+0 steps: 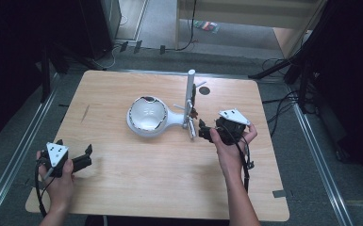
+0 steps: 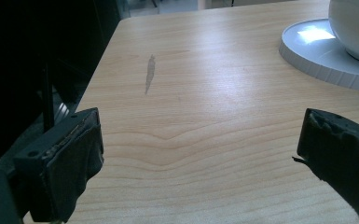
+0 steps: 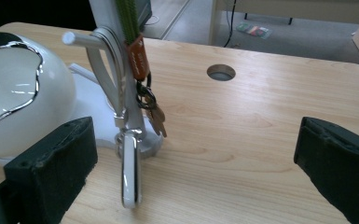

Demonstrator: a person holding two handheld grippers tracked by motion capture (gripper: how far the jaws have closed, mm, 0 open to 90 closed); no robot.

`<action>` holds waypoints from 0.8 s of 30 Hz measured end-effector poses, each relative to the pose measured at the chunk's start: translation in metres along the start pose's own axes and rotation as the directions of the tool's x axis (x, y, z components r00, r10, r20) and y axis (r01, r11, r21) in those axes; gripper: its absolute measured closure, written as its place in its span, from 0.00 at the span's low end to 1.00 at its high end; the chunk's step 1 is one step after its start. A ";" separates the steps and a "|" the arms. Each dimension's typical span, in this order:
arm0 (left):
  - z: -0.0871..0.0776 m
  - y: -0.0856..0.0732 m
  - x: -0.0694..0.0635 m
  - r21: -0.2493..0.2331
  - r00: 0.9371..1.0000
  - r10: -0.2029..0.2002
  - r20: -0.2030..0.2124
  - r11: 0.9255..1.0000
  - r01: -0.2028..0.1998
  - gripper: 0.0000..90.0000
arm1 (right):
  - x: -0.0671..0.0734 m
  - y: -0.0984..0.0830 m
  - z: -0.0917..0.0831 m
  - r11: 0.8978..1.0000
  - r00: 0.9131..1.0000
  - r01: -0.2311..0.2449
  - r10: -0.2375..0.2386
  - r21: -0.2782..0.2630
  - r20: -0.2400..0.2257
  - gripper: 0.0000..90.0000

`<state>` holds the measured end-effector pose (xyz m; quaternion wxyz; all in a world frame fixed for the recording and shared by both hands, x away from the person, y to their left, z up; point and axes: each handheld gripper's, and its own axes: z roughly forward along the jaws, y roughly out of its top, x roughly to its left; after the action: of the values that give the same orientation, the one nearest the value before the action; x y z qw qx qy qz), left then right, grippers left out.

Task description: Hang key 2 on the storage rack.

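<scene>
My left hand-held gripper (image 1: 82,157) rests low over the near-left corner of the desk (image 1: 136,188), jaws spread wide with bare wood grain between them and nothing held; in the left gripper view a grey streak (image 2: 149,73) marks the wood ahead, and the ribbed rim of the white stand base (image 2: 317,56) sits at upper right. My right hand-held gripper (image 1: 202,131) is right of centre, jaws also released and empty, pointing toward the upright post (image 1: 189,101) of the white stand. The stand carries a rounded white bowl-shaped dish (image 1: 146,114) with a dark glossy patch at its rim, left of the post. In the right gripper view, a silver-white carabiner clip (image 3: 130,175) hangs from a peg (image 3: 81,39) on the post, its lower end near the desk, between my jaws but closer to the left one. Beside it hang a green lanyard (image 3: 128,18) with an orange tag (image 3: 137,58) and small keys (image 3: 156,116). A round hole (image 3: 221,72) lies in the desk beyond.
</scene>
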<state>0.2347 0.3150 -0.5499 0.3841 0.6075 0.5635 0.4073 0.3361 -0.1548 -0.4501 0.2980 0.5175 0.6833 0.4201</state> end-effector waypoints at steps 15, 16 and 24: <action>0.000 0.000 0.000 0.001 1.000 -0.002 -0.002 1.000 0.002 0.01 | -0.029 -0.023 -0.009 0.999 0.999 -0.005 0.004 0.031 0.034 0.00; 0.000 0.000 0.000 0.001 1.000 -0.002 -0.002 1.000 0.002 0.01 | -0.032 -0.025 -0.010 0.999 0.999 -0.010 0.009 0.032 0.036 0.00; 0.000 0.000 0.000 0.001 1.000 -0.005 -0.004 1.000 0.005 0.01 | -0.059 -0.046 -0.018 0.998 0.997 -0.018 0.013 0.065 0.074 0.00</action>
<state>0.2348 0.3154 -0.5499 0.3839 0.6054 0.5659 0.4073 0.3165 -0.2213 -0.4840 0.3024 0.5474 0.6812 0.3806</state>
